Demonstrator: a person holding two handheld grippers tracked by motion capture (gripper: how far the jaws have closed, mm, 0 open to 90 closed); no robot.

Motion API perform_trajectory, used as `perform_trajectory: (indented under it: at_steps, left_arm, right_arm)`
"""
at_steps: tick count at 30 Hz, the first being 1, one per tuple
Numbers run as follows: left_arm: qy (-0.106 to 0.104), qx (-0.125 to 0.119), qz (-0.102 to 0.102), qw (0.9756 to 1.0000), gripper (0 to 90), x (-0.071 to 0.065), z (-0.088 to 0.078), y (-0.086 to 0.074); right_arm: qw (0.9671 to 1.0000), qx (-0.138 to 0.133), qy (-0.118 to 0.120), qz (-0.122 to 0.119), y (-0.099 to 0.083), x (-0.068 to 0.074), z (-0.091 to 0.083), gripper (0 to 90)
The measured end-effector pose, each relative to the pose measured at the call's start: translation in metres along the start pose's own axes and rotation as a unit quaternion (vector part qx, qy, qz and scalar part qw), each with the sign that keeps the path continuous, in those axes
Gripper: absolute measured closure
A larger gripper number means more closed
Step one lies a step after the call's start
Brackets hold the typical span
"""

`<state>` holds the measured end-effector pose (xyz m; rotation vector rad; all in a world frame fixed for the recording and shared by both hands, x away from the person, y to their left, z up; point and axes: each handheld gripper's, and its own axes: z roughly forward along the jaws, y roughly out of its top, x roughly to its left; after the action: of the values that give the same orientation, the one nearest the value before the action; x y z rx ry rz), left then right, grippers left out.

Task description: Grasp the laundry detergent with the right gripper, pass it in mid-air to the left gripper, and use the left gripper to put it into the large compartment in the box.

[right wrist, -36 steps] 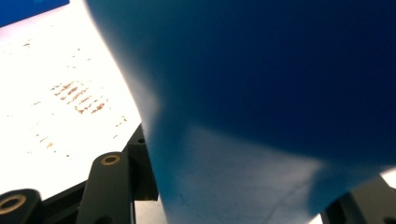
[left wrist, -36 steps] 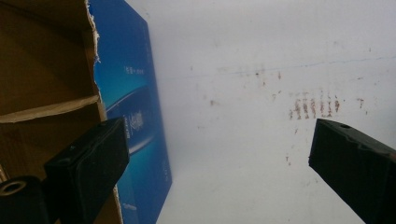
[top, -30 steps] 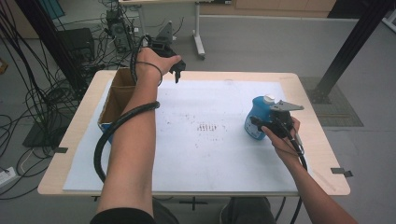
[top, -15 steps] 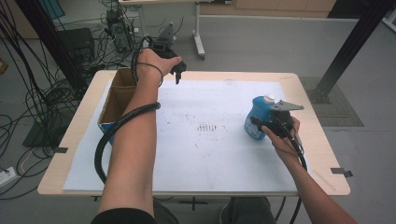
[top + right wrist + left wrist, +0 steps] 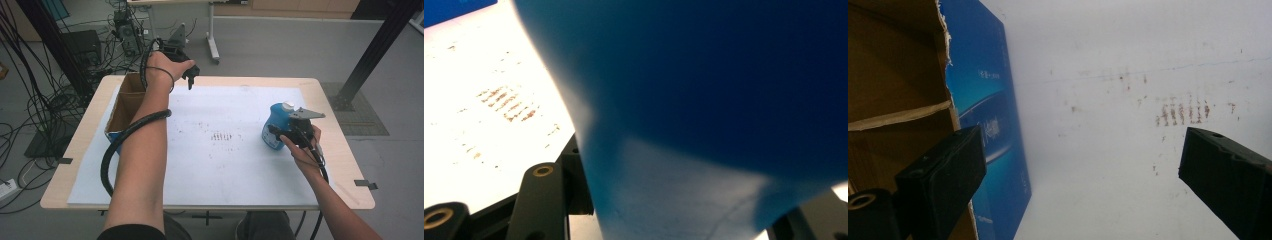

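A: The right gripper (image 5: 281, 134) is clamped on the blue bottle (image 5: 274, 131), at the right of the white mat (image 5: 225, 165) on the bench (image 5: 345, 197). In the right gripper view the blue bottle (image 5: 704, 115) sits pressed between the jaws, very close to the lens.

B: And the left gripper (image 5: 190, 80)?

A: It hangs over the far edge of the mat, jaws wide apart with nothing between them. In the left gripper view it looks down beside the cardboard box (image 5: 893, 100), whose outer side is printed blue. In the high view the box (image 5: 125, 107) stands open at the left of the bench, well apart from the bottle.

B: So which step is this?

A: I'd judge the grasp is done and the carry not yet begun; the bottle seems to be upright at mat level, though I cannot tell if it is lifted.

B: Next move?

A: Likely a lift and a sweep left across the mat to the box. That calls for a firm hold, since the smooth bottle could slip, and for clearing the box wall.
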<state>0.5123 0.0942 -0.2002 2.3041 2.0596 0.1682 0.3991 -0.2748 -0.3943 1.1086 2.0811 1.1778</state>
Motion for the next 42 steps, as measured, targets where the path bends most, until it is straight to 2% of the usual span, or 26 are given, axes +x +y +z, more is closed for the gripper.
perform_trajectory:
  at_steps: [16, 42]
  left_arm:
    - [-0.002, 0.001, 0.002, 1.0, 5.5, 0.0, -0.0005, -0.0002]
    - [0.005, -0.003, 0.003, 1.0, 5.6, 0.0002, -0.0068, -0.0032]
  right_arm:
    - [1.0, -0.005, -0.001, 0.0, -0.0012, 0.0001, 0.0001, 42.3]
    - [1.0, -0.009, -0.003, 0.003, -0.0021, 0.0005, 0.0004, 42.8]
